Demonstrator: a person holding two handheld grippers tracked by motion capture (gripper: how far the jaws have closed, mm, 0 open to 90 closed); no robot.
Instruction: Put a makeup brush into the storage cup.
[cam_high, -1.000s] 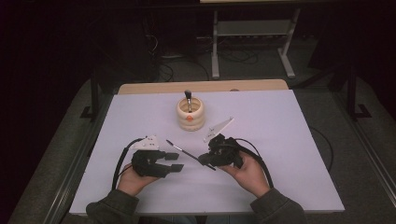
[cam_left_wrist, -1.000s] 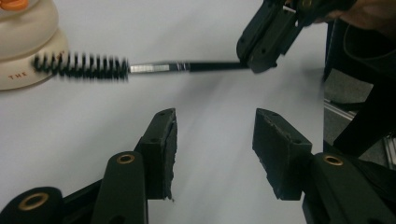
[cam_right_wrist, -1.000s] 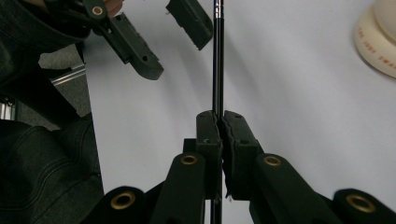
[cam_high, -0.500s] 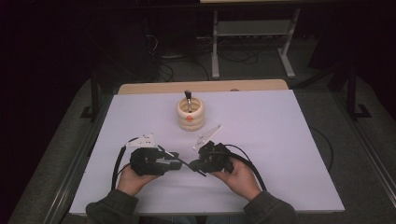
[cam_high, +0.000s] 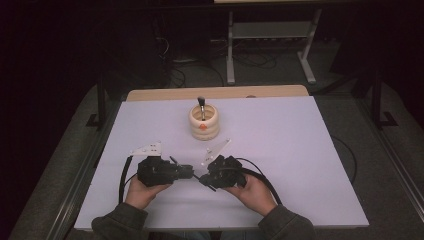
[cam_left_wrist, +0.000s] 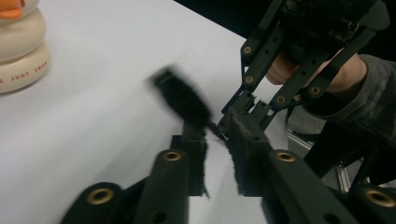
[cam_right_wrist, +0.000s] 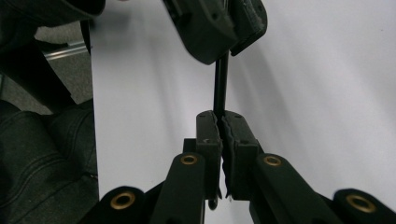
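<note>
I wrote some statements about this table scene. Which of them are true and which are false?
1. The right gripper has its fingers shut on a thin black brush. True.
2. The cup is empty. False: a second brush stands in it.
3. The cup lies on its side. False: it stands upright.
4. The table has a light, plain top. True.
5. The cup bears an orange mark on its front. True.
</note>
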